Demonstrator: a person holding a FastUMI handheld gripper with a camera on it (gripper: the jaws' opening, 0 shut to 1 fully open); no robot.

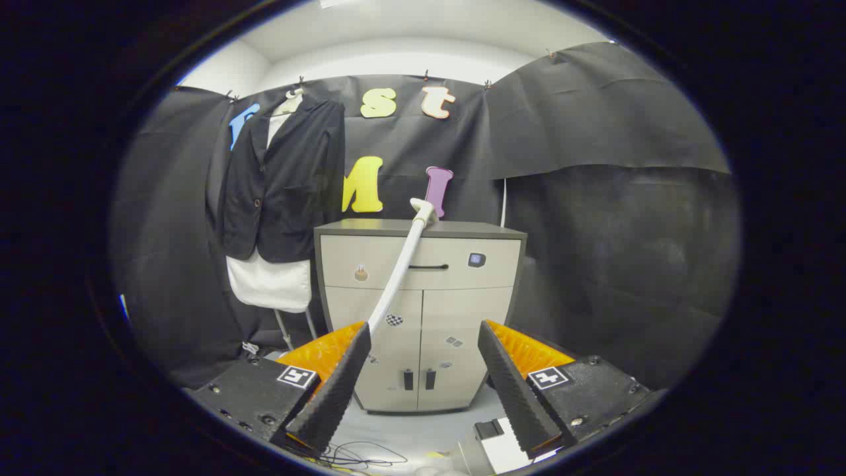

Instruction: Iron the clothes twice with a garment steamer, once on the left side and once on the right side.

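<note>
A dark jacket (284, 185) hangs on a hanger against the booth wall, left of the cabinet, over a white garment (269, 283) that shows below its hem. A white steamer wand (403, 261) slants from the cabinet top down toward my left finger, its head (423, 208) resting at the cabinet's top edge. Its lower end passes behind my left fingertip (360, 337). My gripper (423, 328) is open, wide apart, nothing between its fingers, well short of the cabinet and the jacket.
A beige cabinet (462, 291) with one drawer and two doors stands straight ahead. A white and black box-like object (500, 446) sits on the floor under my right finger. Thin cables (360, 456) lie on the floor under my left finger.
</note>
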